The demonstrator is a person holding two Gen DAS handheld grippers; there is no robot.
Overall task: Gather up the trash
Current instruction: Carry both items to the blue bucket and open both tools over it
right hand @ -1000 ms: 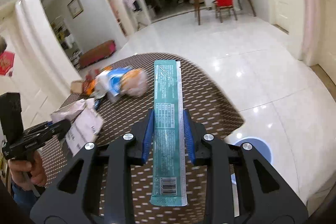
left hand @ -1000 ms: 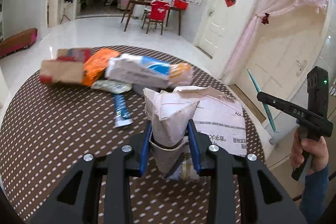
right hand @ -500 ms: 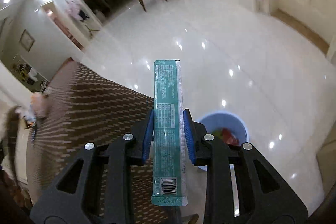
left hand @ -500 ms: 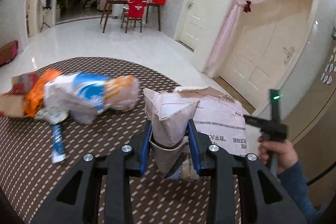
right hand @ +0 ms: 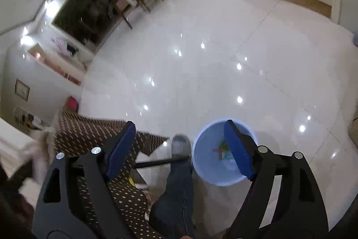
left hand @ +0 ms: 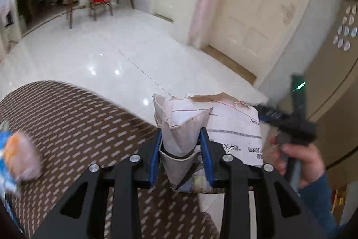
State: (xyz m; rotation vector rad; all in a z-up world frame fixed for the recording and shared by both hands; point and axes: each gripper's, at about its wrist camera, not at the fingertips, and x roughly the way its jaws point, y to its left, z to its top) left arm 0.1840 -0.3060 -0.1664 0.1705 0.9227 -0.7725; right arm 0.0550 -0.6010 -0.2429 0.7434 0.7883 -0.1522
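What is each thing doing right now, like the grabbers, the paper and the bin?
Left gripper: jaws shut on the crumpled paper package.
Crumpled paper package: held up, torn open on top.
Right gripper: jaws opening, nothing between them.
Blue bin: upright on the floor, trash inside.
Snack bag: lying on the patterned tablecloth.

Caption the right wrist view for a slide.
Right gripper opening, nothing between its jaws, above the blue bin.
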